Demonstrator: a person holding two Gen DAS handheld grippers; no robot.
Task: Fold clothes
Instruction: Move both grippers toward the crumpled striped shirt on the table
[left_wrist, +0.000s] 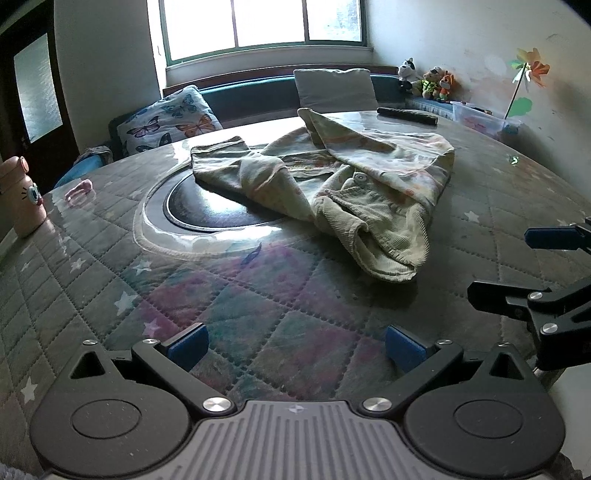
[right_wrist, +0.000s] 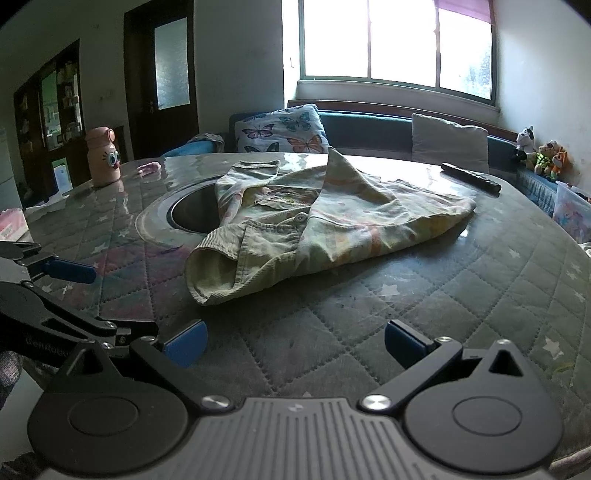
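Both claws, left gripper (left_wrist: 295, 347) and right gripper (right_wrist: 295, 341), gape empty; best pinch the crumpled jacket's (left_wrist: 332, 184) near sleeve cuff (right_wrist: 207, 275) first and spread it flat.

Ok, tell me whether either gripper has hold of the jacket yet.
No: the left gripper and right gripper are both open over the quilted table cover, short of the crumpled jacket.

The counter (right_wrist: 424, 295) is round, covered with a quilted, star-printed cloth under a glossy clear sheet, with a dark round recess (left_wrist: 218, 206) at its middle. A crumpled pale garment (right_wrist: 314, 225) lies across it, partly over the recess. At the far edge lies a dark remote (right_wrist: 471, 176); a pink bottle (right_wrist: 102, 155) stands at the left, with a small pink item (right_wrist: 149, 168) near it.
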